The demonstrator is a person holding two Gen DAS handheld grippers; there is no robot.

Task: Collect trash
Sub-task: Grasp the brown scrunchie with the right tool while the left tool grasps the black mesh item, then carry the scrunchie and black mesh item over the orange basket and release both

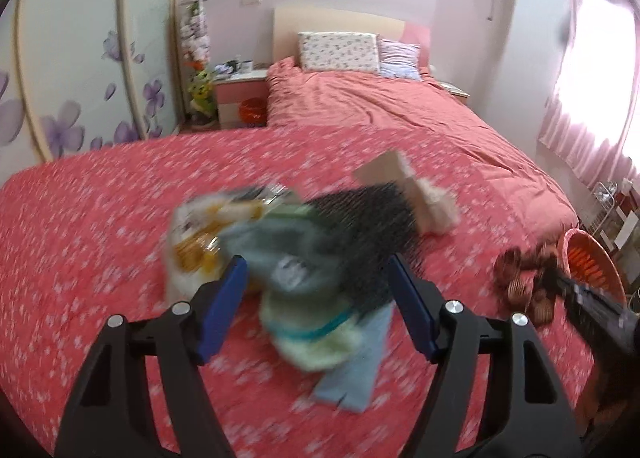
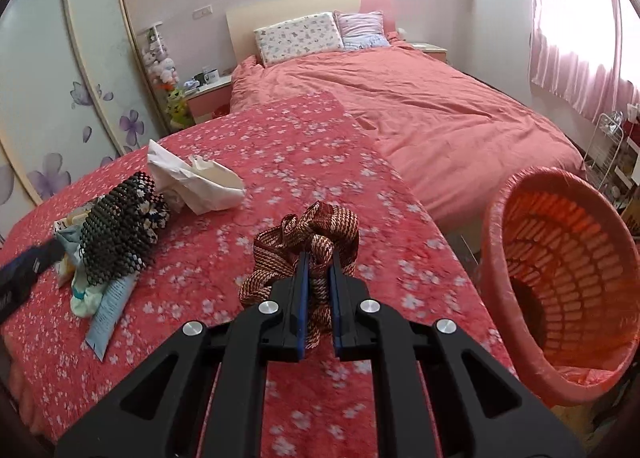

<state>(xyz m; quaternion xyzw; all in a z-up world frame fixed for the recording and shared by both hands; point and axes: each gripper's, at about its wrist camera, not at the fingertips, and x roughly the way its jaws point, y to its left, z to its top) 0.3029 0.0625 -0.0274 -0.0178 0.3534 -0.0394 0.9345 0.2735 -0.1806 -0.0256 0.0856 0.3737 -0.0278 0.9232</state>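
**Ribbon gripped beside the basket, pile waiting between open jaws**

The right gripper was clenched on a bundle of brown woven ribbon, its blue pads pressed against the bundle from both sides. The ribbon sat over the flowered red cloth, toward the cloth's edge nearest the orange basket. The basket stood tilted just past that edge, its open mouth facing the gripper, with a strip of bare cloth between ribbon and rim.

On the far side of the ribbon from the basket lay the trash pile: a black mesh piece, crumpled white paper, a pale blue packet and soft wrappers, all resting on the cloth and well apart from the basket. The cloth between pile and ribbon was open.

The left gripper stood released, jaws wide, with the blurred pile between and ahead of its blue pads; whether either pad touched the pile could not be told. Seen from there, the ribbon lay toward the basket, near the cloth's edge
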